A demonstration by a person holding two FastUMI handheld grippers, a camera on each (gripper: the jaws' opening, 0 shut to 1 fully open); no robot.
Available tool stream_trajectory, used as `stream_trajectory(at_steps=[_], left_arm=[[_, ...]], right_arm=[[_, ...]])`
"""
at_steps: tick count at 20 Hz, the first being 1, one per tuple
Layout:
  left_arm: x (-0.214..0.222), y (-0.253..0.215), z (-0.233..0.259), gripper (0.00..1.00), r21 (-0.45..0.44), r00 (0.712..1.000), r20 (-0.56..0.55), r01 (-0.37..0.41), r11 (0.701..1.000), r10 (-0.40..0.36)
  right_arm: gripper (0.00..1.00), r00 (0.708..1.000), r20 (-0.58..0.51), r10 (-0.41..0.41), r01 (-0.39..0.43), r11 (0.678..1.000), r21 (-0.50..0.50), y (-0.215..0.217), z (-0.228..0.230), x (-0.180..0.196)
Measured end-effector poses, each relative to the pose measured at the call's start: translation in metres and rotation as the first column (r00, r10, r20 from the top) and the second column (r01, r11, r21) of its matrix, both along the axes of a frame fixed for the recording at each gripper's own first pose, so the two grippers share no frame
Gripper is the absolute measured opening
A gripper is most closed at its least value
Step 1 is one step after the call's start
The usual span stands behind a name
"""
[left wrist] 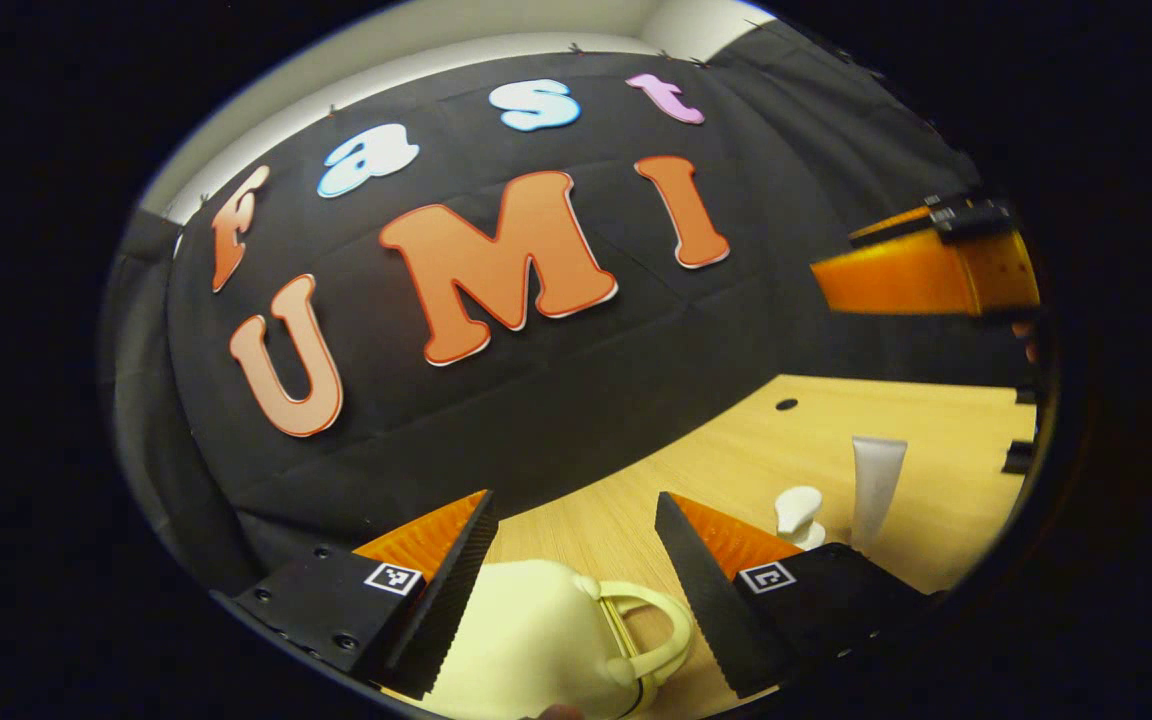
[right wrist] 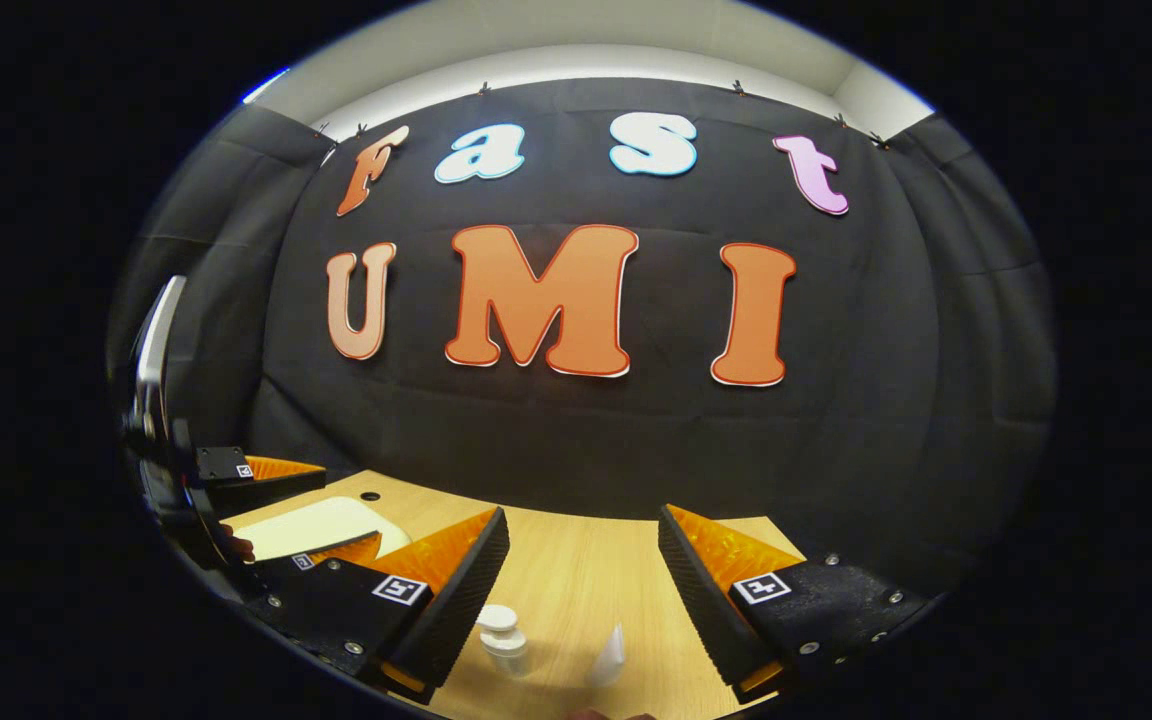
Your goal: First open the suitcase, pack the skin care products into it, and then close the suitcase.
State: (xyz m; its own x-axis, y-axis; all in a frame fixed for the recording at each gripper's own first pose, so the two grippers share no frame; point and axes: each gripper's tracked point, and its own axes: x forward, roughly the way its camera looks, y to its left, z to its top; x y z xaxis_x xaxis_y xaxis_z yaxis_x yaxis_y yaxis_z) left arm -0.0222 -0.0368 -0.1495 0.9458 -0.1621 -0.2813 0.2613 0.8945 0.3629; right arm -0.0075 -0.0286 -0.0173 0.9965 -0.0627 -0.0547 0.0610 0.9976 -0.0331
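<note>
While left gripper (left wrist: 576,580) hangs spread over closed cream suitcase (left wrist: 526,640), right gripper (right wrist: 584,590) gapes, grasping nothing, above pump bottle (right wrist: 502,632) and tube (right wrist: 608,655) on wooden table (right wrist: 576,560).

Dim booth — sharp, fisheye-warped edges.

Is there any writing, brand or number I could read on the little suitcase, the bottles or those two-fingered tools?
Cream hard-shell suitcase: no text visible.
Pale grey squeeze tube: nothing readable.
White pump bottle: nothing readable.
Left gripper and right gripper: black-and-white square marker tags, a code pattern, no words.
</note>
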Motion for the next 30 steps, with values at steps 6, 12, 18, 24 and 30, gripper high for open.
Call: stream_trajectory(at_steps=[6, 12, 18, 24, 30], left_arm=[[-0.008, -0.013, -0.081, 0.98, 0.162, 0.987, -0.135, 0.103, 0.981, -0.082], [-0.015, -0.014, -0.142, 0.98, 0.298, 0.961, -0.242, 0.208, 0.932, -0.137], [-0.026, 0.0, -0.173, 0.95, 0.424, 0.944, -0.305, 0.254, 0.869, -0.127], [-0.019, 0.001, -0.177, 0.8, 0.578, 0.95, -0.285, 0.276, 0.768, -0.127], [-0.02, -0.004, -0.195, 0.43, 0.627, 0.942, -0.31, 0.307, 0.716, -0.132]], right_arm=[[0.95, 0.995, -0.029, -0.097, 0.097, 0.995, -0.008, -0.031, -0.014, -0.011], [0.95, 0.983, -0.059, -0.173, 0.174, 0.985, 0.012, -0.052, -0.025, -0.021], [0.95, 0.978, -0.068, -0.196, 0.198, 0.98, 0.019, -0.055, -0.031, -0.025], [0.95, 0.981, -0.079, -0.176, 0.178, 0.984, 0.022, -0.045, -0.036, -0.024], [0.95, 0.984, -0.075, -0.16, 0.161, 0.987, 0.016, -0.041, -0.035, -0.025]])
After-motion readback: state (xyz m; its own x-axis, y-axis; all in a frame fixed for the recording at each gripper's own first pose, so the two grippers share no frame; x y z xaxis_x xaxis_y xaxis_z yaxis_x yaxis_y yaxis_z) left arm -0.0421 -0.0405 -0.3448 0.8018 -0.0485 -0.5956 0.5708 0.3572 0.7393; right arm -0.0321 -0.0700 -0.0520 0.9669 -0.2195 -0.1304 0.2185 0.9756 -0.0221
